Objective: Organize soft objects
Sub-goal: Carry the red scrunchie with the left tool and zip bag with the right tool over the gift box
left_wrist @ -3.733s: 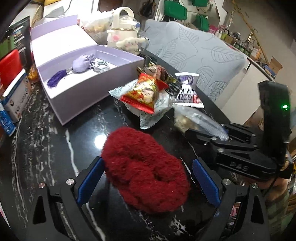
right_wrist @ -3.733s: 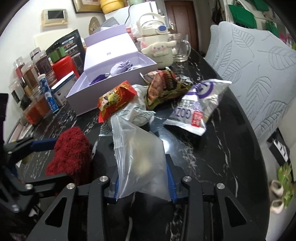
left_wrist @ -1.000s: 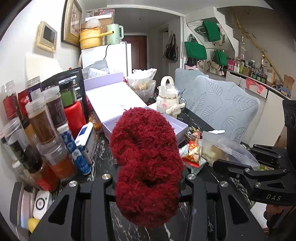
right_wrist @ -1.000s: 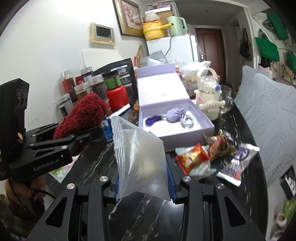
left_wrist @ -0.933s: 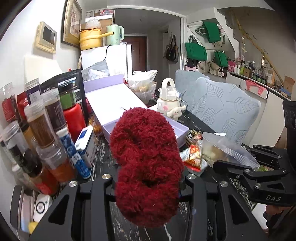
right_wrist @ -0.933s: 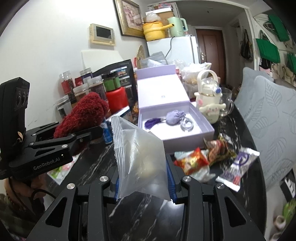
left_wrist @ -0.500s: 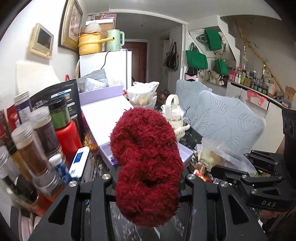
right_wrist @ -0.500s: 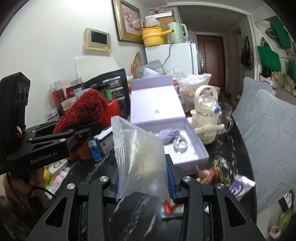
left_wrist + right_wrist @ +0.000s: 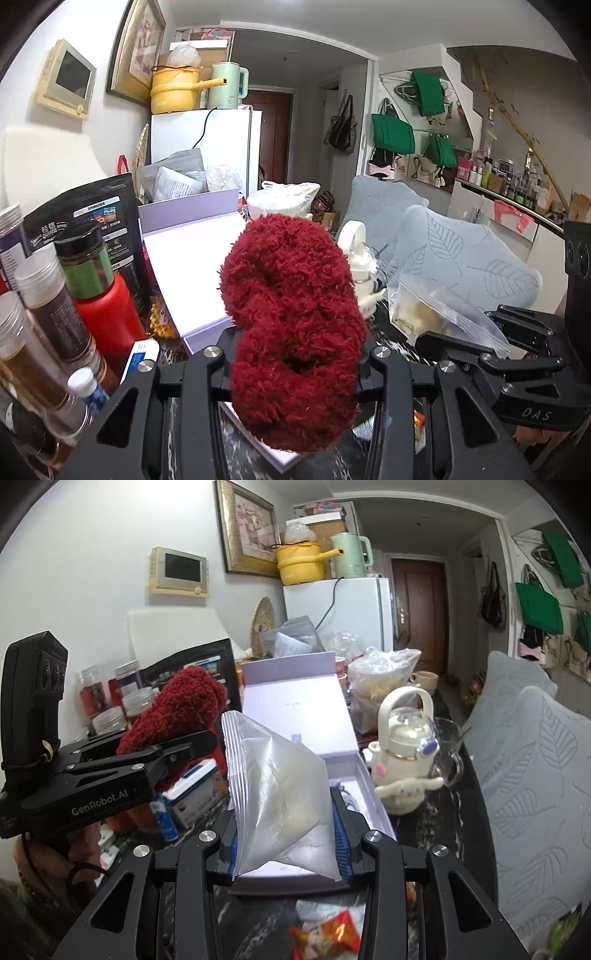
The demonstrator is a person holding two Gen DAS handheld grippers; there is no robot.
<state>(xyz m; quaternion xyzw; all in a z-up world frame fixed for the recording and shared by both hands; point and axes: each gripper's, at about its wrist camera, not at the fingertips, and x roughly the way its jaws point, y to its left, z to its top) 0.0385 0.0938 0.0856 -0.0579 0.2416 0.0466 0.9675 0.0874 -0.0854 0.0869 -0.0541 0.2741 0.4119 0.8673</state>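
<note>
Crimson and shaggy, a fluffy red scrunchie (image 9: 291,325) fills the middle of the left wrist view, pinched between the two fingers of the left gripper (image 9: 293,363), whose jaws are drawn in tight against its sides and hold it up clear of the dark marble table (image 9: 439,827). Alongside, the right gripper (image 9: 286,843) has its blue-padded jaws closed on the lower part of a clear zip-lock bag (image 9: 277,790) with a pale, soft filling, the sealed edge standing upright. Seen from the right wrist camera, the scrunchie pokes above the left gripper's black fingers at the left of the frame, a hand (image 9: 59,853) wrapped round that gripper's handle. Both held items hang above the near end of an open lilac gift box (image 9: 306,720), its lid tilted back toward the white fridge (image 9: 343,613); the box's contents are mostly hidden behind the bag. A cream kettle-shaped bottle with a plush dog (image 9: 402,760) stands just right of the box, a glass mug (image 9: 448,755) touching it. Jars and a red flask (image 9: 107,314) crowd the table's left edge. A red snack packet (image 9: 328,936) lies blurred on the marble below the right gripper. Grey leaf-pattern cushions (image 9: 535,760) sit to the right
</note>
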